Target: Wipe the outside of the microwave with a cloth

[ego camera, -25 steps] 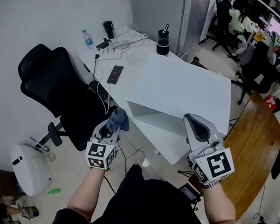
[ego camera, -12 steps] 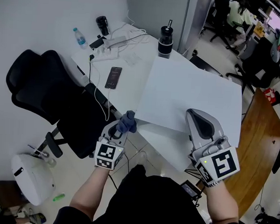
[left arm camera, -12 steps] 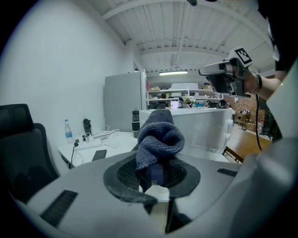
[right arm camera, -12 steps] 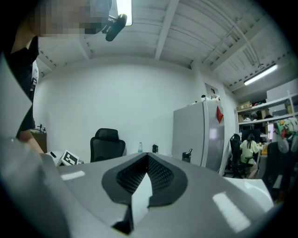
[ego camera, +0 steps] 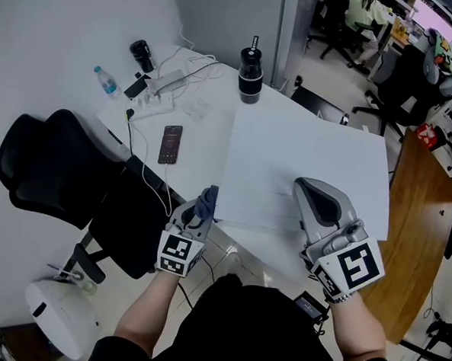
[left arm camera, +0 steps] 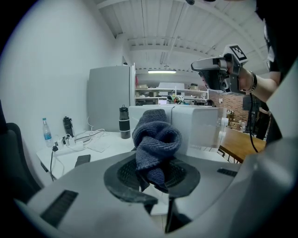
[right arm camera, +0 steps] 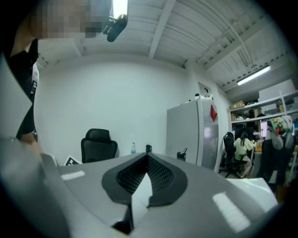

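Note:
The white microwave (ego camera: 303,161) stands on a white table (ego camera: 198,128); it shows as a white box (left arm camera: 205,130) ahead in the left gripper view. My left gripper (ego camera: 202,211) is shut on a bunched blue-grey knitted cloth (ego camera: 206,201), which sits right at the microwave's near left corner; I cannot tell whether it touches. The cloth (left arm camera: 156,139) stands up between the left gripper's (left arm camera: 156,176) pads. My right gripper (ego camera: 317,193) hovers over the near part of the microwave's top, and its (right arm camera: 148,160) jaw tips meet with nothing held.
On the table behind the microwave are a black flask (ego camera: 250,76), a phone (ego camera: 171,143), a power strip with cables (ego camera: 159,82) and a water bottle (ego camera: 104,80). A black office chair (ego camera: 50,180) stands at the left, a wooden table (ego camera: 414,225) at the right.
The left gripper has carried the cloth rightward, up to the microwave's near left corner. The right gripper has shifted a little over the microwave's top.

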Motion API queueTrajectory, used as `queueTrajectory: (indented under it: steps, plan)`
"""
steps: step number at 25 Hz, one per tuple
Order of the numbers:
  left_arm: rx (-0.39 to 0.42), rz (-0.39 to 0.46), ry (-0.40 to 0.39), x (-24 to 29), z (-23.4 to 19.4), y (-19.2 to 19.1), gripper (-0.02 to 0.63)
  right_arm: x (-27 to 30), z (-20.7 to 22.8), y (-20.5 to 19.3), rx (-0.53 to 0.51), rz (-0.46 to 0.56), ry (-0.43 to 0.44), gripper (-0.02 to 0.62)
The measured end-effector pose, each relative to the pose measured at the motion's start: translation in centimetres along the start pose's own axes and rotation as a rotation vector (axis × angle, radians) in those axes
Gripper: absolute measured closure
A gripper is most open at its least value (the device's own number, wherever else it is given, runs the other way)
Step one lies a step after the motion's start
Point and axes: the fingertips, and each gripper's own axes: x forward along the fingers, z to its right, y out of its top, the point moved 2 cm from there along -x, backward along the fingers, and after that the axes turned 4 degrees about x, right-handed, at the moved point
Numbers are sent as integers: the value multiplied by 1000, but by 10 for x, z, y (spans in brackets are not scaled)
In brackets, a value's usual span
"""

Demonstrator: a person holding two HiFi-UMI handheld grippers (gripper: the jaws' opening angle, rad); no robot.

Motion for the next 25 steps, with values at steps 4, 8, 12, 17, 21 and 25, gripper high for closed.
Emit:
queueTrajectory:
  steps: [4, 8, 12, 17, 21, 25]
  plan:
    - [13, -5, -35, 17, -9, 5, 523, 3, 8, 1, 15, 5, -32, 595]
    - [23, -11, -57, 34, -19, 7, 523, 3, 18, 0, 25, 8, -67, 595]
    - [7, -9, -75, 54, -30, 15, 523, 2, 28, -1, 32, 9, -106, 595]
    - [12, -5, -88, 80, -46, 22, 523, 1, 44, -4, 53, 7, -151, 595]
    - [11, -5, -96, 99, -56, 27, 523, 0, 57, -7, 72, 1, -183, 595]
    - [13, -7, -103, 119, -67, 31, 523, 1, 67, -7, 77, -4, -208, 595]
